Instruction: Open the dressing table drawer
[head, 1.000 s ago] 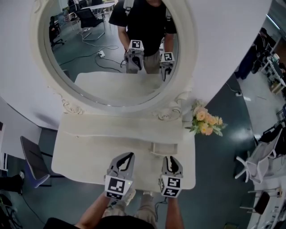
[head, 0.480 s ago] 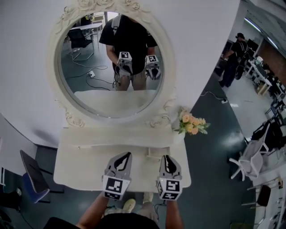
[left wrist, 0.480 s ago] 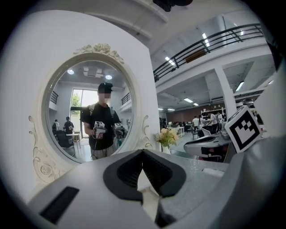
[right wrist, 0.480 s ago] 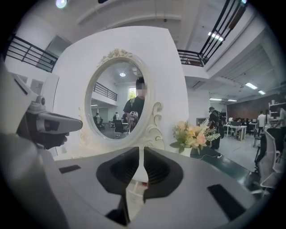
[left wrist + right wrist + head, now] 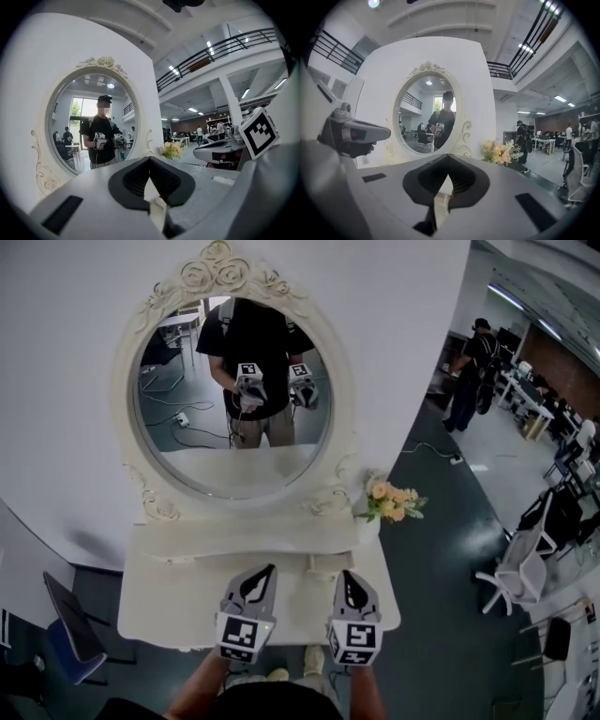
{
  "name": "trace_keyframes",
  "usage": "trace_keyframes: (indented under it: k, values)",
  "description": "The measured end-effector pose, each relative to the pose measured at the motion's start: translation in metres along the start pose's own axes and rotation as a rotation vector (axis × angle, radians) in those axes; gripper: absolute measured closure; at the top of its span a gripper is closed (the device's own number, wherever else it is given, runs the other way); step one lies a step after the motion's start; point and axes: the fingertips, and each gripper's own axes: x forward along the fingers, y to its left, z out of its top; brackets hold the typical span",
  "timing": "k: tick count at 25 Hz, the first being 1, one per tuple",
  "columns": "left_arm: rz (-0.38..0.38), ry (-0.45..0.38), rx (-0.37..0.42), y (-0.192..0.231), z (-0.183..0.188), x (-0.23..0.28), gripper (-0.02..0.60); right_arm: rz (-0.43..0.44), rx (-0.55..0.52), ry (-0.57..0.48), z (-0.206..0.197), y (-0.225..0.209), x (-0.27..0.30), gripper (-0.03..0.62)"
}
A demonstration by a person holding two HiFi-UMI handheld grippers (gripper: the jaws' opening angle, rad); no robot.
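Drawer (image 5: 327, 562): my best guess is the small boxy piece jutting from the back tier (image 5: 234, 538) of the counter (image 5: 159, 606), right of centre. I can't tell for sure that it is the drawer, or whether it is already partly out. No handle can be made out from the head view.

It sits at about 11 o'clock from your right tongs (image 5: 350, 579), just ahead of the tips and not touching them. From your left tongs (image 5: 265, 575) it is at about 2 o'clock, near but apart.

Both tongs hang over the counter's front edge and point to 12 o'clock, toward the mirror (image 5: 230, 399). The left tongs are closed tip to tip with nothing between them. The right tongs have just been closing and are now together, also empty. Flowers (image 5: 392, 502) stand at the counter's far right corner, at about 1 o'clock from the right tongs, well clear of the drawer.

Step in hand: the reach, as I judge it, since nothing is gripped and the pull hasn't started.

Next move: spread your right tongs and bring them down and forward to the drawer front. Clamp on the handle or lip, then pull straight back toward 6 o'clock. Keep the left tongs off to 9 o'clock so they don't block the travel.
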Motion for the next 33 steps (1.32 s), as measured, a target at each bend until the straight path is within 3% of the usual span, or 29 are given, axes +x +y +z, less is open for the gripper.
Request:
trace_keyframes:
  k: [33]
  values:
    - [-0.019,0.005,-0.002,0.006,0.000,-0.001,0.578,-0.021,-0.001,-0.042,0.020,0.006,0.002,0.599]
